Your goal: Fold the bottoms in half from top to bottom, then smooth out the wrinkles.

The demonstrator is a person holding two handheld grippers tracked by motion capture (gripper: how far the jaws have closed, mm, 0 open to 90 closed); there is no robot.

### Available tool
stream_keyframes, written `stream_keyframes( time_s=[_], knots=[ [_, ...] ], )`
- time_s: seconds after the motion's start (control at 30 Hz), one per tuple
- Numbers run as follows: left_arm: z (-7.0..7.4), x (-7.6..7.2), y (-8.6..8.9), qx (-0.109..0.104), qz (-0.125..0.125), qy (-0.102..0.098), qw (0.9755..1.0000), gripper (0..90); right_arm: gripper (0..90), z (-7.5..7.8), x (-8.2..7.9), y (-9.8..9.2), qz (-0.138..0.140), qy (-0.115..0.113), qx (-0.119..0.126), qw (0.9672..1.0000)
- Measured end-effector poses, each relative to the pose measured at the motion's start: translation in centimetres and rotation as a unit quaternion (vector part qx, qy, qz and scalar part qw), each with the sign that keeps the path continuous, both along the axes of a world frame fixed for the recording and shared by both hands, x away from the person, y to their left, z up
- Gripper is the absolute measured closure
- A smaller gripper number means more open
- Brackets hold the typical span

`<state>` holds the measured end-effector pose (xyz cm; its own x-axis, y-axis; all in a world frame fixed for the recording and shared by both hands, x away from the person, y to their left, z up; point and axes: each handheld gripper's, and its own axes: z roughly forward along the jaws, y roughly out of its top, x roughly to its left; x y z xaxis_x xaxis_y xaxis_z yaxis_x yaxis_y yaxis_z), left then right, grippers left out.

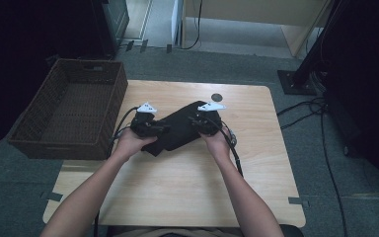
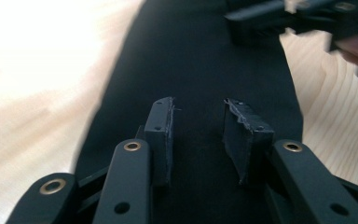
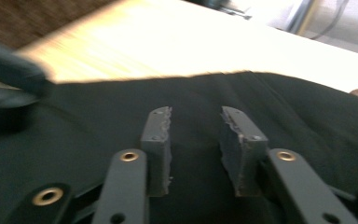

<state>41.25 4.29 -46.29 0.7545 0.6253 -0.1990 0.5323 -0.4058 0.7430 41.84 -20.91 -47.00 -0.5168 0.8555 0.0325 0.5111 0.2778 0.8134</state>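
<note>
A black cloth [image 1: 177, 129] lies crumpled on the middle of the wooden table [image 1: 177, 187]. My left gripper [image 1: 162, 129] hovers over the cloth's left end, jaws pointing right. In the left gripper view its pads [image 2: 161, 135] stand apart above the dark cloth [image 2: 205, 60], nothing pinched between them. My right gripper [image 1: 196, 122] sits over the cloth's right end. Its jaws [image 3: 196, 114] are also apart just above the cloth [image 3: 98, 121], gripping nothing. Each gripper's camera catches the other gripper farther off, blurred.
A brown wicker basket [image 1: 69, 108] stands empty at the table's left edge. A small dark disc [image 1: 217, 97] lies near the far edge. Cables [image 1: 316, 113] and a black stand base [image 1: 296, 81] are on the floor to the right.
</note>
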Motion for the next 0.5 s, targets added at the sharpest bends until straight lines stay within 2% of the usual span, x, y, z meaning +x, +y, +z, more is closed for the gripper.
stream_keyframes(
  time_s=[0.07,0.13,0.27,0.37,0.43,0.5],
  knots=[
    [-0.7,-0.4,0.0,0.004,0.0,0.007,1.0,59.4,53.7,-0.9,0.3,-0.1,0.002,0.003,-0.014,0.9999],
    [-1.3,-0.6,0.2,0.006,0.006,0.013,0.9999,54.7,52.1,-1.7,0.2,-0.2,0.006,0.012,-0.011,0.9999],
    [-2.0,-0.8,0.4,-0.011,0.022,0.023,0.9994,49.5,51.7,-2.7,-0.2,-0.3,0.007,0.027,-0.01,0.9996],
    [-2.4,-1.0,0.2,-0.001,0.017,0.012,0.9998,49.0,52.0,-3.0,-0.3,-0.5,0.003,0.035,0.003,0.9994],
    [-2.5,-0.8,0.2,-0.007,0.013,0.017,0.9997,49.0,51.8,-3.1,-0.6,-0.5,0.002,0.034,0.004,0.9994],
    [-2.7,-0.6,0.3,-0.008,0.003,0.013,0.9999,49.2,51.2,-3.3,-1.2,-0.6,0.003,0.03,0.002,0.9995]
  ],
)
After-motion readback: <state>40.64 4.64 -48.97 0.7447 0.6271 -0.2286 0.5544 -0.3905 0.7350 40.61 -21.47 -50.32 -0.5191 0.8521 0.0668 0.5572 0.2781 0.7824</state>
